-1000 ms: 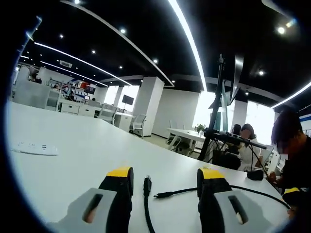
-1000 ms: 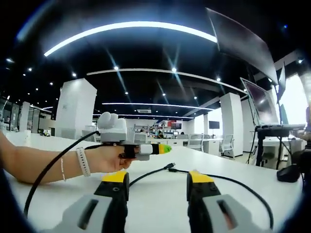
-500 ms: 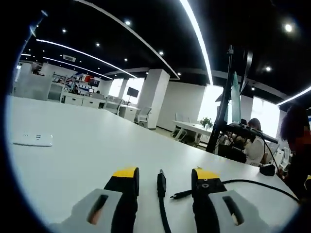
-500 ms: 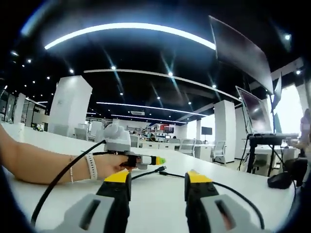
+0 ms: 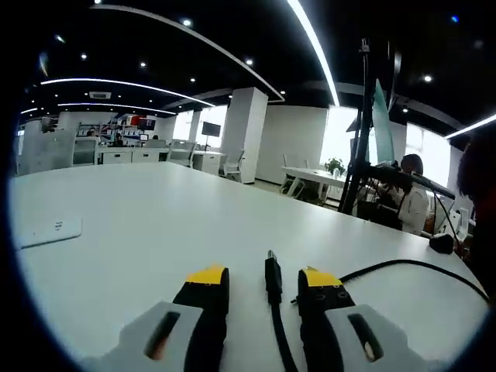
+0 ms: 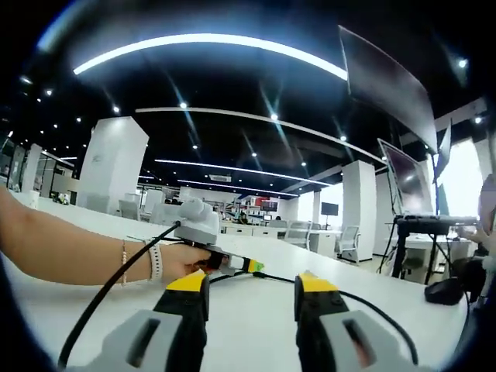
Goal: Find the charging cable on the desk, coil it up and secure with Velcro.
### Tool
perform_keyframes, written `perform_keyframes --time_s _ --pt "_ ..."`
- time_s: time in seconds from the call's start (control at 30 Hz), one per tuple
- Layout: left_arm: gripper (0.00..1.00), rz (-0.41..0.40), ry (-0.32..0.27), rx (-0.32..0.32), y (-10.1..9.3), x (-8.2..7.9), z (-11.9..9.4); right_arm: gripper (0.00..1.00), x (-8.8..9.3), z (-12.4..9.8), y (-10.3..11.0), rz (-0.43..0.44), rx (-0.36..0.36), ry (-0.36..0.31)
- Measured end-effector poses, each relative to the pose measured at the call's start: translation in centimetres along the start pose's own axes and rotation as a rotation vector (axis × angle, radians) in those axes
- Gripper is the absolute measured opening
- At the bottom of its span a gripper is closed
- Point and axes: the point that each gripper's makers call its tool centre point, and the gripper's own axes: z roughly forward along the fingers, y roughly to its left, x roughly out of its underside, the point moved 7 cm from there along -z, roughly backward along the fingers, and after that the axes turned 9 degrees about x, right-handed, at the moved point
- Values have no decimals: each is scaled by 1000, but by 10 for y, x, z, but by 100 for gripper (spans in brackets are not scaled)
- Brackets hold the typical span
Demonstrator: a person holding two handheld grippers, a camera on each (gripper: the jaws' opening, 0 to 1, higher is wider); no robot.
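Closing in since a second ago, the left claw [image 5: 263, 280] now straddles the cable plug [image 5: 272, 276], jaws open and empty. Its cable [image 5: 387, 267] lies on the counter [image 5: 139, 232], lengthwise between them. Right claw [image 6: 252, 285] hovers open, empty, farther off.

The left gripper [image 5: 263, 280] sits low over the white desk [image 5: 155, 225], its yellow-tipped jaws parted. The black charging cable [image 5: 273, 298] runs up between the jaws, its plug end just past their tips. Another stretch curves away right of the right jaw. A white power strip [image 5: 48, 231] lies far left of the jaws.
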Motion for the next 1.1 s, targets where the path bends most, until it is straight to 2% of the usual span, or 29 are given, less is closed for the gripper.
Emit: perform_keyframes --time_s 0.23,0.5,0.63,0.77,0.8,0.9,1.1 --pt "32 -1 -2 4 -6 1 -4 45 0 -2 0 -12 4 -2" --pt "26 -28 3 -7 8 -2 6 45 1 -5 -2 -11 3 2" --pt "25 11 17 4 6 -1 9 44 1 -5 -2 -9 2 1" --pt "16 6 16 15 4 1 9 44 2 -4 -3 -11 1 4" --pt "11 3 16 14 4 1 9 44 2 -4 -3 -12 1 4" --pt "10 92 41 20 6 0 12 44 2 -3 -4 -10 3 2" --pt "8 137 54 5 0 2 13 44 3 -2 -4 -9 -6 -5"
